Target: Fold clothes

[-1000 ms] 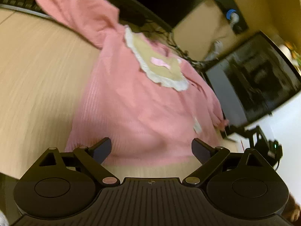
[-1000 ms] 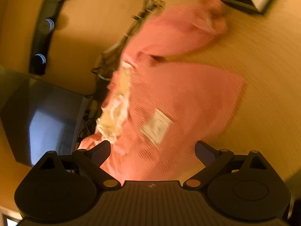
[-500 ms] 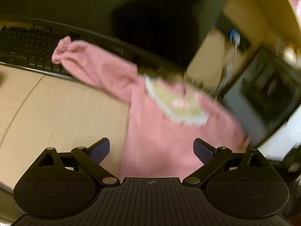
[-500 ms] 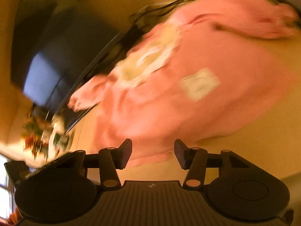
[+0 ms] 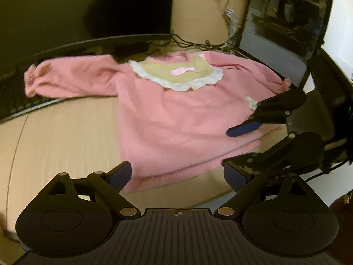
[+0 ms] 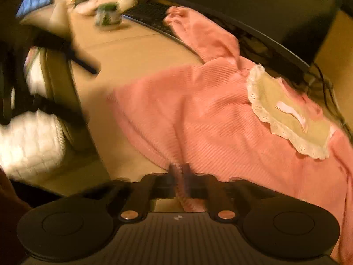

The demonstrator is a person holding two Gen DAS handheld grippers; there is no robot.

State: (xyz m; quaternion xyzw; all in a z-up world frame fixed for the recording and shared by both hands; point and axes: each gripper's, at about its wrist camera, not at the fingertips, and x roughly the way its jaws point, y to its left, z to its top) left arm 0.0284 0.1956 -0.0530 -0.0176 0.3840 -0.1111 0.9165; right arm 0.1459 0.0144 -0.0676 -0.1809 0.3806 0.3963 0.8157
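A pink sweater (image 5: 176,114) lies spread face up on the pale wooden desk (image 5: 66,137), its cream, lace-edged collar panel (image 5: 176,75) turned toward the dark monitor (image 5: 123,11) at the back of the desk. One sleeve (image 5: 68,77) stretches away from the body of the sweater and rests partly on the black keyboard (image 5: 11,101) at the desk's far edge. A tangle of dark cables (image 5: 192,44) runs just behind the collar.

My left gripper (image 5: 176,176) hangs with its jaws wide apart just in front of the sweater's hem, touching nothing. My right gripper (image 6: 179,176) is closed tight on the hem, a pinch of pink knit bunched between its fingers; the fabric creases upward from that spot toward the collar. From my left camera, the right gripper (image 5: 242,130) shows at the sweater's near corner, beside a small white label (image 5: 251,101) on the knit.

Beyond the sleeve cuff, past the keyboard (image 6: 152,15), a small pot with green leaves (image 6: 108,16) stands on the desk, blurred.
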